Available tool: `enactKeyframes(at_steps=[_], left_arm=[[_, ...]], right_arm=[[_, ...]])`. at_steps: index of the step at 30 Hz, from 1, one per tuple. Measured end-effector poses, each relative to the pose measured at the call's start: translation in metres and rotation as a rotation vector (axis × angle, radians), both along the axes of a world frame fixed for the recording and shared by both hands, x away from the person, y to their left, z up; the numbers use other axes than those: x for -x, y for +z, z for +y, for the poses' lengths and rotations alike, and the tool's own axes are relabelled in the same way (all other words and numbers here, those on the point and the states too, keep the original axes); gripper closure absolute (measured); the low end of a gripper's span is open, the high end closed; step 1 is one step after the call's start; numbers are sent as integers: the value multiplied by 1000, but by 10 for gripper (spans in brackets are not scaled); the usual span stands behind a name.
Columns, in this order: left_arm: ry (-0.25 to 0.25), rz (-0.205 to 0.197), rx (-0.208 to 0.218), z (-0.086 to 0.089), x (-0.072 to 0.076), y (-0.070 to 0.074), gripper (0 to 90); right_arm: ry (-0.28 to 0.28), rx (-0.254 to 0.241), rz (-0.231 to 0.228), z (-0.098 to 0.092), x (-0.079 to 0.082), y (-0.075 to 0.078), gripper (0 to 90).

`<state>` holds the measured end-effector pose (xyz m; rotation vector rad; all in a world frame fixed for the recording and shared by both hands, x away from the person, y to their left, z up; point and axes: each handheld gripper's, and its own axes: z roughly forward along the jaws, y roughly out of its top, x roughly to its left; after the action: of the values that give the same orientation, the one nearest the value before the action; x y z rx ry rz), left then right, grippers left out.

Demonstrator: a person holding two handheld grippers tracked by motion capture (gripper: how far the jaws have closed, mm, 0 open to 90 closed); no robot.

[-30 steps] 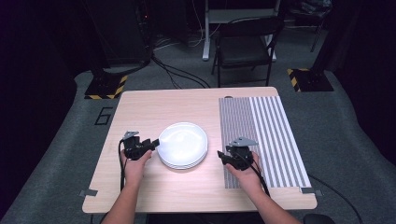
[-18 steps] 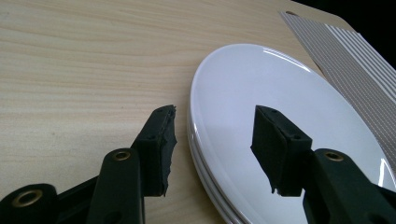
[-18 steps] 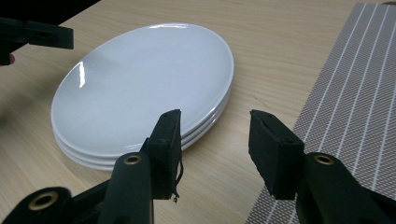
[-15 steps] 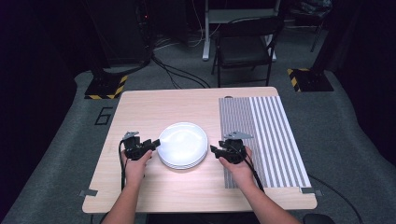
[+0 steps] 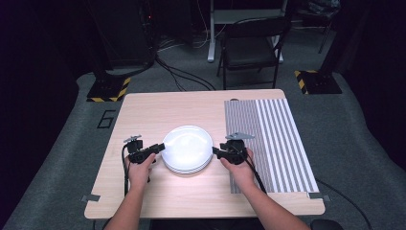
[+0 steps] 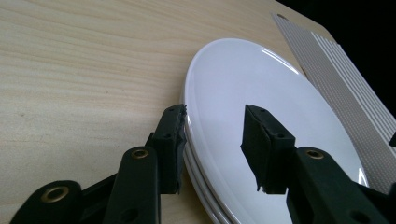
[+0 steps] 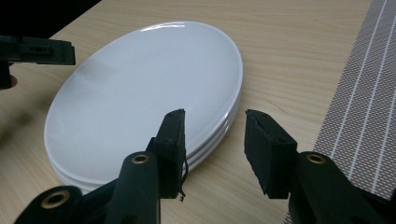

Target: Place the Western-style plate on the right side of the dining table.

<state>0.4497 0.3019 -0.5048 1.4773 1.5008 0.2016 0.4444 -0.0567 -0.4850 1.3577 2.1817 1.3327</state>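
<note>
At opposite rims of the plate stack (image 5: 187,149), both claws, left (image 5: 160,147) and right (image 5: 215,151), level, closing, gripping nothing.

Dark room, grey carpet floor (image 5: 57,158), black folding chair (image 5: 251,50) behind wooden table (image 5: 158,108), hazard-striped stand bases (image 5: 107,88)

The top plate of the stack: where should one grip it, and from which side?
Probably by its thin rim, from the side. The top plate lies flat and overhangs the plates below, so one jaw can slip under its edge. The left gripper already straddles that rim, jaws not yet pressing.
</note>
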Motion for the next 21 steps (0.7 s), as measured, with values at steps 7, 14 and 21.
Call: enactKeyframes(at_steps=[7,14,21], left_arm=[[1,27,28,4,-3,-4,639],[-2,47,49,3,-4,-5,679],[0,60,69,4,-5,-7,705]], right_arm=[[-22,-41,40,2,-8,-5,588],[-32,-27,31,6,-12,-3,662],[-24,-10,37,10,-15,-4,700]])
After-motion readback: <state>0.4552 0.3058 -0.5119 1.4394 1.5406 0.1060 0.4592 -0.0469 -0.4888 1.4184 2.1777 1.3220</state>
